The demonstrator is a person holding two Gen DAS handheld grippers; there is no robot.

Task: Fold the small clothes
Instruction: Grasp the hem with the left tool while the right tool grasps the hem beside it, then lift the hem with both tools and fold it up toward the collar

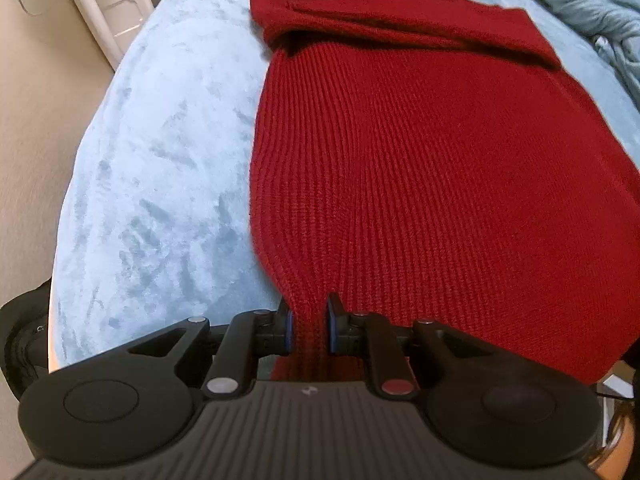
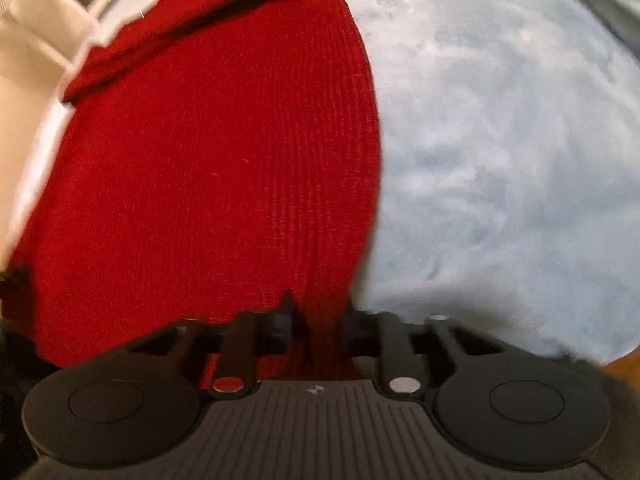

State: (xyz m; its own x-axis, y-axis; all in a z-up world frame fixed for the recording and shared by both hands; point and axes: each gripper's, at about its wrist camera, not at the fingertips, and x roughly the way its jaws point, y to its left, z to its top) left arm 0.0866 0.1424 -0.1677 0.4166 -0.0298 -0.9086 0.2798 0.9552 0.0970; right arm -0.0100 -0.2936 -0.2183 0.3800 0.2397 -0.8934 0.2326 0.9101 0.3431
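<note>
A red ribbed knit sweater (image 1: 420, 152) lies flat on a light blue fleece blanket (image 1: 160, 160), its neck at the far end and its sleeves folded across the chest. My left gripper (image 1: 310, 320) is shut on the hem at the sweater's near left corner, the knit bunched between its blue pads. In the blurred right wrist view the same sweater (image 2: 208, 168) fills the left half, and my right gripper (image 2: 320, 320) is shut on the hem at its near right corner, with red fabric pinched between the fingers.
The blue blanket (image 2: 500, 140) stretches bare to the right of the sweater. A rumpled blue-grey cover (image 1: 580, 4) lies at the far right. White furniture (image 1: 104, 12) stands beyond the bed's left edge, above a beige floor (image 1: 32, 140).
</note>
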